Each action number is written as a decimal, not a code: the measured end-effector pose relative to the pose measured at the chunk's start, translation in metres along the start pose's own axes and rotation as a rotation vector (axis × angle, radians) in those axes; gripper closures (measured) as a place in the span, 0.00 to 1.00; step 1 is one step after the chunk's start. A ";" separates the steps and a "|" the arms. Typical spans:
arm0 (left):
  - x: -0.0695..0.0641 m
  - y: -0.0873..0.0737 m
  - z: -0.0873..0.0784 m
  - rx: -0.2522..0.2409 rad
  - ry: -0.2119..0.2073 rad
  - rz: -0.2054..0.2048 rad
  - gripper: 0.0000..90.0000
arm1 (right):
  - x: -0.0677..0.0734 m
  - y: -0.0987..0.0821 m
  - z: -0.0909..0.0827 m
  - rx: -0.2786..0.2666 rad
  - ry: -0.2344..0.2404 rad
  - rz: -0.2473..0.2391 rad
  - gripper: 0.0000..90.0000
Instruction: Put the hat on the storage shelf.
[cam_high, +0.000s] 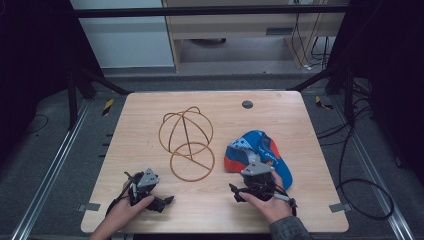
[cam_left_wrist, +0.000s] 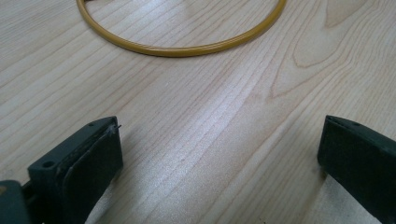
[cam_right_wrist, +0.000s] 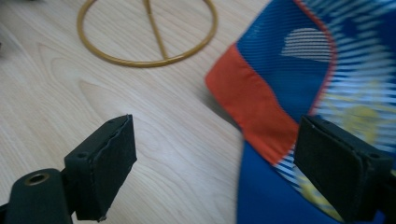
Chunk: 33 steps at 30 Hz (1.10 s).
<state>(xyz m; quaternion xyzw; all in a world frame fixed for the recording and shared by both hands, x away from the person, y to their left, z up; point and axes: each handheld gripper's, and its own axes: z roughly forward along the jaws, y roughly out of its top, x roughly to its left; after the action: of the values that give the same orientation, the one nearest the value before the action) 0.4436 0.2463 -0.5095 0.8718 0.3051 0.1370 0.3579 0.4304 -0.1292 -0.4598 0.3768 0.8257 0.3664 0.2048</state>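
A gold wire frame (cam_high: 187, 140), a dome of hoops on a round base ring, stands at the table's middle. A blue cap (cam_high: 257, 152) with an orange band and white pattern lies to its right. My left gripper (cam_high: 152, 200) rests open on the wood near the front left, with the frame's base ring (cam_left_wrist: 182, 49) ahead of its jaws. My right gripper (cam_high: 252, 189) is open at the cap's near edge; its right jaw sits over the cap fabric (cam_right_wrist: 280, 84), its left jaw over bare wood. The ring (cam_right_wrist: 147, 60) lies farther off.
The wooden table (cam_high: 150, 110) has a small dark round plug (cam_high: 247, 104) near its far edge and tape tabs at the front corners. Black cables (cam_high: 360, 190) loop on the floor at the right. Metal rails run along both sides.
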 end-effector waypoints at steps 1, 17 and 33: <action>0.000 0.000 0.000 0.000 0.000 0.000 0.00 | -0.003 0.000 -0.002 0.006 -0.003 0.002 0.16; 0.000 0.000 0.000 0.000 -0.002 0.000 0.00 | -0.066 0.018 -0.031 0.139 -0.063 0.030 0.23; 0.000 0.000 0.000 0.000 -0.002 0.000 0.00 | -0.100 0.045 -0.027 0.223 -0.004 0.071 0.38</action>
<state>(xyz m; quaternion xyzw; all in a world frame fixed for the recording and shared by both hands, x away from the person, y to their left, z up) 0.4434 0.2465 -0.5094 0.8721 0.3046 0.1360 0.3580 0.4981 -0.1986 -0.4018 0.4270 0.8471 0.2787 0.1499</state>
